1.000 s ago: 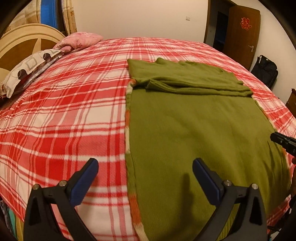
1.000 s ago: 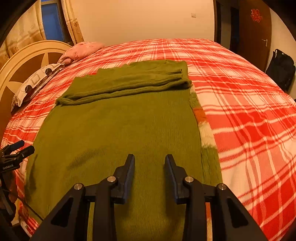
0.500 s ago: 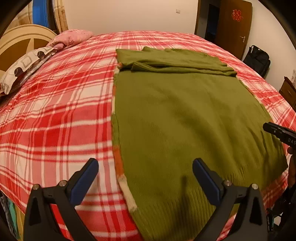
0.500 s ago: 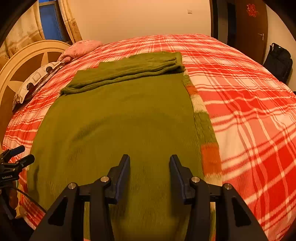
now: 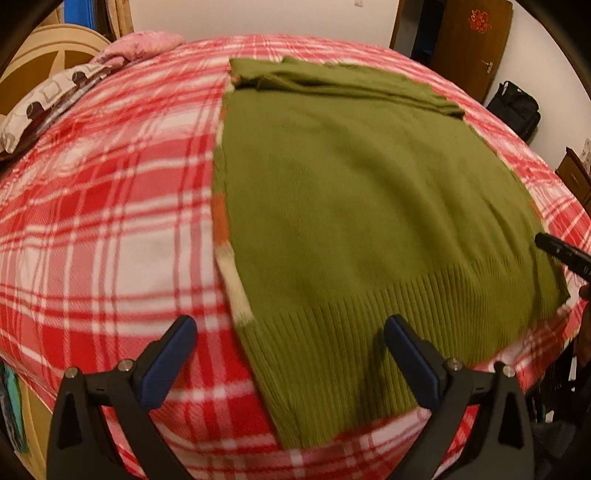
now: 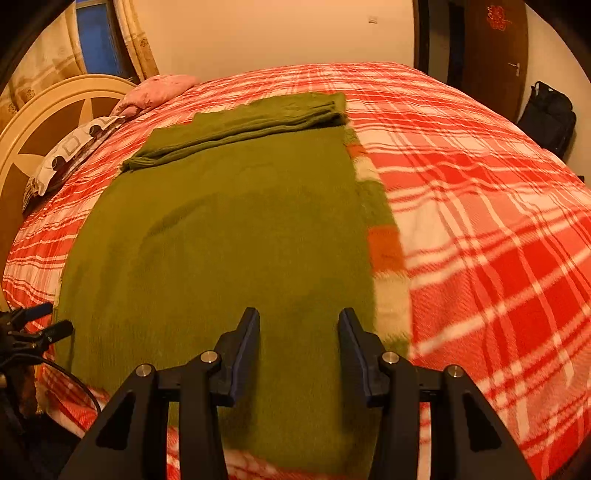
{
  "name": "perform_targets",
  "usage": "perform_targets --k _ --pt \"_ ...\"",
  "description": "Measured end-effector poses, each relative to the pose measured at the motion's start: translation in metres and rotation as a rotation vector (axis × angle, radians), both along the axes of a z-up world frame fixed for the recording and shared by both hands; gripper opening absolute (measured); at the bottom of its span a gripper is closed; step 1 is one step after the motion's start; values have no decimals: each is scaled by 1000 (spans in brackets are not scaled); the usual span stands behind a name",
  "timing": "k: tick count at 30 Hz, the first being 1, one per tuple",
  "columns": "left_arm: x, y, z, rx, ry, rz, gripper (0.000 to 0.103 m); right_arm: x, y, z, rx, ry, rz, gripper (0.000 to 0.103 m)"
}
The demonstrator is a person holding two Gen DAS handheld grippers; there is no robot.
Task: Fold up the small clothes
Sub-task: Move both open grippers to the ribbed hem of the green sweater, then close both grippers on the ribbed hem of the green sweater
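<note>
Sweater [image 5: 369,206], olive-green knit, lies spread flat on the bed [image 5: 110,206] with its plaid red-and-white cover, straight ahead of both tongs. Its far end is already turned back into a thick band of layers, while the ribbed hem [image 5: 369,332] lies nearest the left tongs [image 5: 291,354]. Strips of orange, cream and green stick out from under both long edges, probably sleeves tucked beneath.

The left tongs stand wide apart and hold nothing, with the sweater's near left corner lying between and just ahead of their tips. The right tongs [image 6: 299,343] are parted more narrowly, also with nothing between them, above the cloth close to its right edge.

Judging by the ribbing and the soft ripples, the knit is light, limp and stretchy; it should drape and sag when lifted, and cling a little to the fuzzy cover. The hem corners look like the best places to pinch, taking both layers so that the lower one does not trail.

No brand or label shows on the sweater. A red emblem [image 5: 480,20] on the door beyond is too small to read.
</note>
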State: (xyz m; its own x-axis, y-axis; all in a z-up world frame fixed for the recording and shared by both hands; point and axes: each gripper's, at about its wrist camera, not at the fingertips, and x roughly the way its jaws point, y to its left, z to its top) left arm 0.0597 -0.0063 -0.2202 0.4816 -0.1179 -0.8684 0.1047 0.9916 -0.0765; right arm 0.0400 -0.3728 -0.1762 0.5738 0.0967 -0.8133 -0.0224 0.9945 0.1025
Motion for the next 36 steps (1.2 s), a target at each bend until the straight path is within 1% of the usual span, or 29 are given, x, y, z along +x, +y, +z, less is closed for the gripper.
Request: perform_targets --k 1,3,6,8,9,10,11,14,19,21,27,30,33,35,36 --pt "-2 -2 -3 -1 12 -5 103 -5 -3 0 4 1 -5 46" --pt "-6 -4 -4 15 10 -17 103 -13 -7 0 15 5 -7 46" --pt "-11 -2 -4 -9 23 -24 102 -26 -9 1 -9 7 -9 46" --pt "-14 2 -4 -19 28 -22 99 -34 -12 0 -3 11 -15 46" --pt "-16 3 -3 -28 28 -25 97 -38 -14 0 0 14 -20 46" --pt "-16 4 -1 -37 28 -25 92 -41 -16 -1 1 16 -25 46" --pt "-17 5 0 -46 25 -28 85 -45 -19 -1 6 18 -30 46" --pt "-21 4 2 -67 29 -50 72 -53 -24 -1 19 21 -36 46" --pt "-25 8 1 -98 51 -55 72 -61 -31 -3 13 30 -60 46" --pt "-25 10 -1 -103 62 -44 74 -63 -34 -5 33 35 -64 46" --pt "-28 17 -1 -121 77 -30 73 -64 -32 -7 57 45 -50 46" --pt "-31 25 -3 -162 99 -28 71 -66 -36 -9 102 51 -50 46" --pt "-33 28 -4 -177 104 -22 63 -67 -39 -14 128 57 -57 42" --pt "-35 27 -2 -185 104 -32 48 -69 -40 -13 128 54 -59 35" --pt "-36 27 -2 -178 105 -30 46 -69 -41 -12 133 54 -58 35"
